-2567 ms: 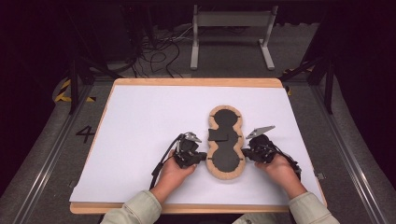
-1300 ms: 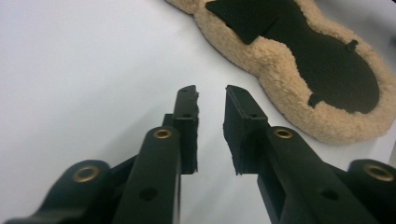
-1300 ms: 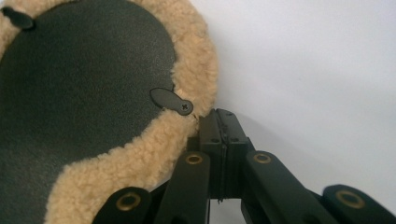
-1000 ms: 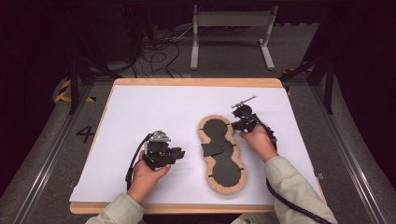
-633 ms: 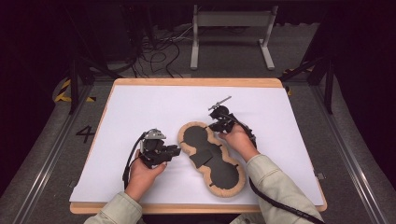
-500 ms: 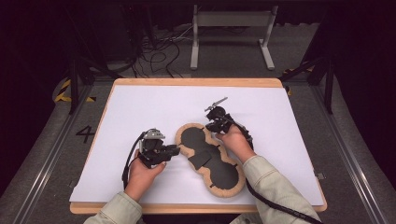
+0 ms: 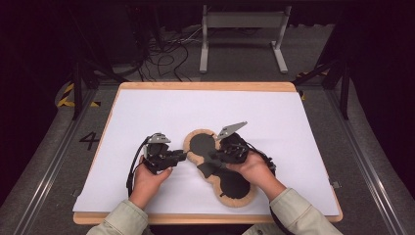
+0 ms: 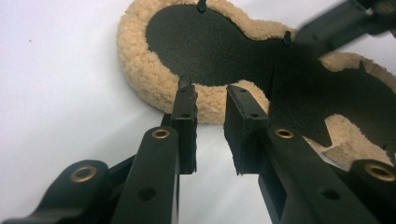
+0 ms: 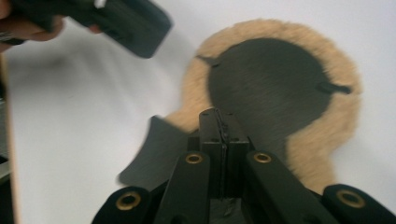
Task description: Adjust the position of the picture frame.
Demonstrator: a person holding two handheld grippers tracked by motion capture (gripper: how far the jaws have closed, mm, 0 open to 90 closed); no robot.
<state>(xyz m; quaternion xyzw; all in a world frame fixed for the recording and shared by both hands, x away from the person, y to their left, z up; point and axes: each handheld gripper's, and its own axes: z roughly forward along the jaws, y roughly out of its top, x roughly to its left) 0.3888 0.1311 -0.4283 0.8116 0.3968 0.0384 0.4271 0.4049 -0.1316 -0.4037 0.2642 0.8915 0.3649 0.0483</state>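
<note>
Two grippers: left gripper part-open beside fleece pad rim, right gripper clamped on black flap.

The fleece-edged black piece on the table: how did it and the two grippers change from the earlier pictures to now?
The fleece-edged piece has turned from upright to slanted, its far lobe swung leftward. The right gripper, shut on its black middle flap, moved to the far end and then left with it. The left gripper let go and drew back left, and now points at the rim with jaws apart. The white sheet stayed put.
</note>
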